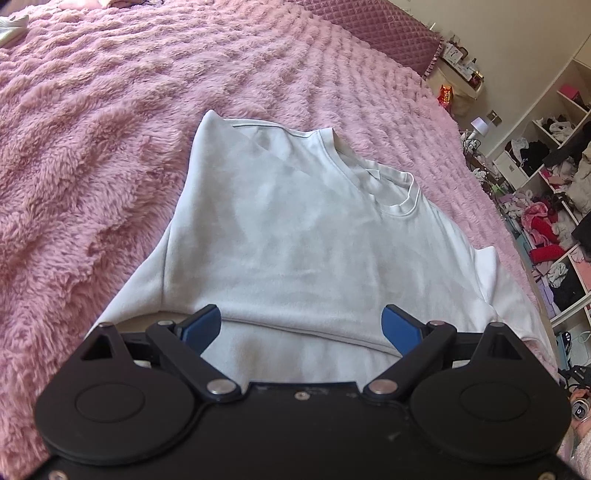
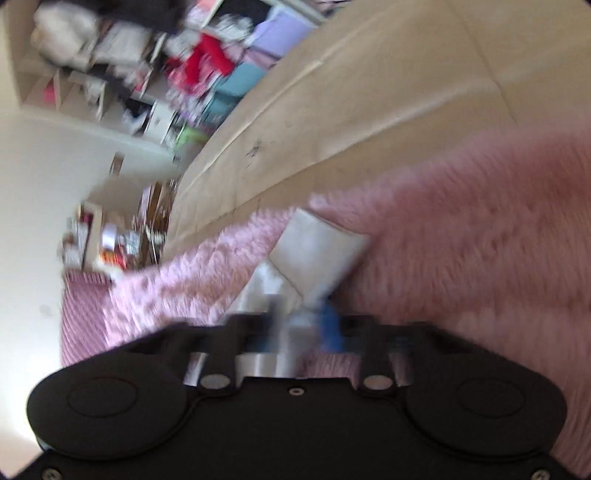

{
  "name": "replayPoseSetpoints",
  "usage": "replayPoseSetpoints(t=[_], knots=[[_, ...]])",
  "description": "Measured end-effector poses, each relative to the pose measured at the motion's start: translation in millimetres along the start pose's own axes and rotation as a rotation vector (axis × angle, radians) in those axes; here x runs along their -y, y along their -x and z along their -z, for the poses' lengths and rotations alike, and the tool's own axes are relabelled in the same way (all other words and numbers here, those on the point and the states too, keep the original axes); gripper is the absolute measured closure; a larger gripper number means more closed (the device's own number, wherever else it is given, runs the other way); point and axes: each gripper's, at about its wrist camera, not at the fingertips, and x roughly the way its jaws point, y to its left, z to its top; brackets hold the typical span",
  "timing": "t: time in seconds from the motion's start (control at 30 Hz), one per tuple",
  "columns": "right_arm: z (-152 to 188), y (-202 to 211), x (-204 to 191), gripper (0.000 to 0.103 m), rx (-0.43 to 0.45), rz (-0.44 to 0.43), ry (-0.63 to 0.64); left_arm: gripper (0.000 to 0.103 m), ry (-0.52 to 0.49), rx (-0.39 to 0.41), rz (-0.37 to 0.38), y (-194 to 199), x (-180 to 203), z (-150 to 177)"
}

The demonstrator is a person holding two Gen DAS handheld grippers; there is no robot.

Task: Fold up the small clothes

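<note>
A pale grey T-shirt lies on the fluffy pink blanket, collar to the upper right and its left side folded over the body. My left gripper is open just above the shirt's near folded edge, blue pads spread wide, holding nothing. In the blurred right wrist view, my right gripper has its blue pads close together on a sleeve of the shirt, at the blanket's edge near the bed side.
A quilted purple headboard cushion lies at the far end of the bed. Open shelves stuffed with clothes stand to the right. A beige floor runs beside the bed. White cloth lies at the far left.
</note>
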Motion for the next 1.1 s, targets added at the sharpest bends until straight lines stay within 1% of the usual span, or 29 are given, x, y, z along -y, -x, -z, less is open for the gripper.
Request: replayPoseSetpoints(t=[0.03, 0.07, 0.17, 0.23, 0.3, 0.4, 0.47, 0.53, 0.6, 0.63, 0.67, 0.7, 0.73, 0.77, 0.8, 0.87, 0.9, 0.97, 1.1], knots=[[-1.2, 6.1, -5.0, 0.091, 0.024, -0.003, 0.032, 0.005, -0.008, -0.002, 0.004, 1.0, 0.0, 0.2], [-1.5, 12.9, -9.4, 0.091, 0.038, -0.028, 0.049, 0.005, -0.013, -0.001, 0.008, 2.3, -0.5, 0.5], [3.0, 33.8, -32.7, 0.091, 0.034, -0.116, 0.109, 0.005, -0.009, 0.006, 0.015, 7.7, -3.2, 1.3], [16.9, 50.1, -61.5, 0.091, -0.008, -0.213, 0.191, 0.005, 0.006, 0.011, 0.024, 11.3, -6.6, 0.7], [41.7, 69.9, -91.9, 0.091, -0.075, -0.330, 0.255, 0.005, 0.025, 0.017, 0.031, 15.8, -10.7, 0.3], [101.8, 102.0, -139.9, 0.091, -0.213, -0.512, 0.354, 0.005, 0.047, 0.024, 0.040, 24.1, -16.6, 0.4], [158.1, 115.1, -171.2, 0.091, -0.343, -0.621, 0.418, 0.005, 0.050, 0.032, 0.044, 31.8, -19.9, 1.3], [219.9, 122.5, -193.9, 0.091, -0.484, -0.713, 0.447, 0.005, 0.043, 0.041, 0.045, 42.3, -22.9, 2.8], [284.5, 125.1, -204.3, 0.089, -0.620, -0.767, 0.472, 0.005, 0.039, 0.045, 0.043, 52.3, -27.3, 3.2], [321.3, 124.6, -206.3, 0.089, -0.691, -0.778, 0.494, 0.005, 0.040, 0.053, 0.043, 57.4, -30.3, 3.1], [353.8, 124.4, -205.2, 0.088, -0.740, -0.772, 0.513, 0.005, 0.044, 0.060, 0.042, 61.8, -33.0, 3.1], [383.4, 122.0, -203.1, 0.085, -0.808, -0.765, 0.546, 0.005, 0.055, 0.064, 0.043, 65.1, -36.1, 2.6], [412.4, 117.7, -204.7, 0.070, -0.896, -0.739, 0.604, 0.005, 0.074, 0.068, 0.048, 67.9, -39.5, 1.9], [430.7, 118.0, -199.3, 0.068, -0.922, -0.696, 0.639, 0.005, 0.096, 0.072, 0.058, 69.8, -42.5, 1.2], [438.1, 118.5, -191.8, 0.068, -0.917, -0.674, 0.645, 0.005, 0.119, 0.076, 0.071, 70.9, -45.0, 0.6], [438.0, 121.9, -171.9, 0.064, -0.919, -0.662, 0.628, 0.005, 0.147, 0.086, 0.102, 70.4, -47.6, -0.2], [429.1, 121.3, -164.3, 0.063, -0.909, -0.650, 0.608, 0.005, 0.158, 0.091, 0.115, 68.3, -46.4, 0.1], [405.8, 121.9, -152.3, 0.053, -0.856, -0.611, 0.589, 0.005, 0.181, 0.089, 0.138, 59.1, -42.5, 1.6], [348.8, 108.0, -130.6, 0.051, -0.741, -0.484, 0.609, 0.009, 0.260, 0.080, 0.133, 34.6, -36.3, 6.5]])
